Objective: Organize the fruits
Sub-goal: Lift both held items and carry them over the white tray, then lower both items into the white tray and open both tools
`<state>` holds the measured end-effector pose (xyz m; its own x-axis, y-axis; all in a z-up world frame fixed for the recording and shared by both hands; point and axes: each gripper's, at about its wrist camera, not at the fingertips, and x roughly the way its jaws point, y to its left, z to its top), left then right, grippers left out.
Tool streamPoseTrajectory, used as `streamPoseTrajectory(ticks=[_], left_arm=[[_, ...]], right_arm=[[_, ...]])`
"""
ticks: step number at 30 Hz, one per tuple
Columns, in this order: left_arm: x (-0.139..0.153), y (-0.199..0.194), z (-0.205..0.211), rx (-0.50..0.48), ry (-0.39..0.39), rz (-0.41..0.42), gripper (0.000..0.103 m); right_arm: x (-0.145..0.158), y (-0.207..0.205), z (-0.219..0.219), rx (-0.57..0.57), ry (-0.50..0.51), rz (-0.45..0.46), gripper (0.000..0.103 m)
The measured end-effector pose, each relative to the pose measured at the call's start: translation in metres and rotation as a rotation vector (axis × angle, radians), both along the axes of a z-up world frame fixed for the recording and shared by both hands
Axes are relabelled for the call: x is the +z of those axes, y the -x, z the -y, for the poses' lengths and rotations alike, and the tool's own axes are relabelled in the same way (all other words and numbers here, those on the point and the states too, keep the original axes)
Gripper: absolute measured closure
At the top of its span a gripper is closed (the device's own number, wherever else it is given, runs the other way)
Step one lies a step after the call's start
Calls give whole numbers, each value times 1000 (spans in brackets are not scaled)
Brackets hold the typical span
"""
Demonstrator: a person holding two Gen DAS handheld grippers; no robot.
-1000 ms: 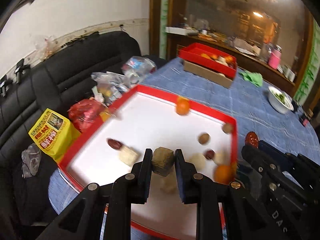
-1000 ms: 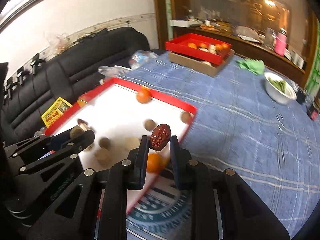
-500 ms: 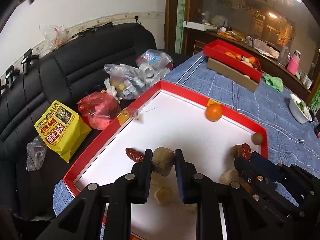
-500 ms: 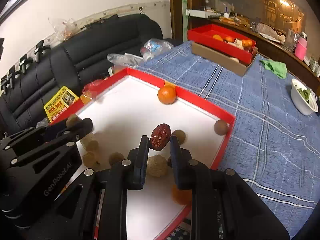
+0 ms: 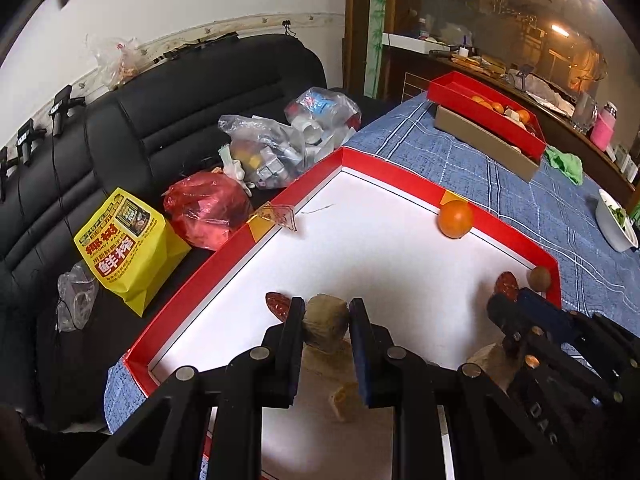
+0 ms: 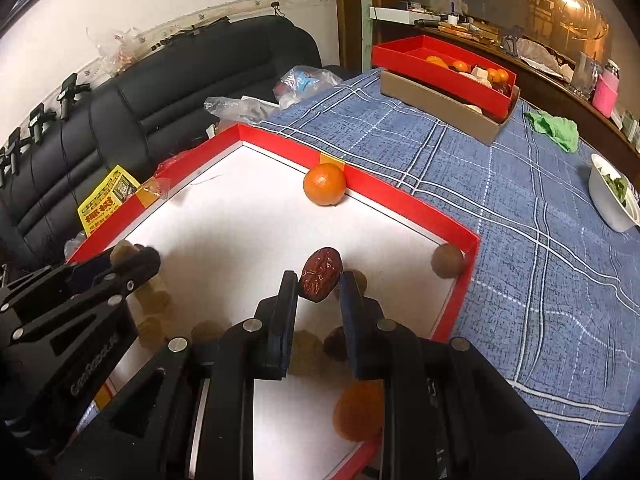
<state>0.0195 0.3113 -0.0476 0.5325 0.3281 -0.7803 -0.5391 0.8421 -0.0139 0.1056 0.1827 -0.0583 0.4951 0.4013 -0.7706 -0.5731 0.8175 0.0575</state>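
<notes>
A red-rimmed white tray (image 5: 224,264) lies on the blue table; it also shows in the right wrist view (image 6: 404,200). My left gripper (image 5: 325,322) is shut on a brown rough chunk (image 5: 325,320) above the tray's near left part. My right gripper (image 6: 319,284) is shut on a red date (image 6: 321,274) above the tray's right side; it also shows in the left wrist view (image 5: 505,306). An orange (image 6: 324,183) rests against the far rim. A brown round fruit (image 6: 447,260) sits in the right corner. Another date (image 5: 276,304) lies beside my left fingers. Several pale and brown pieces lie under the grippers.
A second red tray (image 6: 420,66) with oranges sits on a cardboard box at the table's far end. A white bowl (image 6: 612,200) and a green cloth (image 6: 554,128) are at the right. Plastic bags (image 5: 272,148) and a yellow packet (image 5: 124,240) lie on the black sofa left of the table.
Both grippers have moved forward and left over the tray while keeping hold of their items. The orange and the corner fruit now appear closer.
</notes>
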Motion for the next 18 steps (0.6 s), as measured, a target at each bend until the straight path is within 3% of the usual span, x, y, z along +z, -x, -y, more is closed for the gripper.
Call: streamPoseTrajectory(ticks=[5,9,13,18], left_arm=[[6,14,-10,40,-5,18,82],[-3,21,-25,97,-5,-23,82],[-23,15,-32,97,35,-79,82],[-25,6,-27,74,17,-84,82]], right_arm=[[1,-7,-15,23,1,-3,82],[-2,-11,-33,63,3,-16,82],[-10,-15,-46,91,20,-40,82],[-23,-22,-51,92,55,-57,82]])
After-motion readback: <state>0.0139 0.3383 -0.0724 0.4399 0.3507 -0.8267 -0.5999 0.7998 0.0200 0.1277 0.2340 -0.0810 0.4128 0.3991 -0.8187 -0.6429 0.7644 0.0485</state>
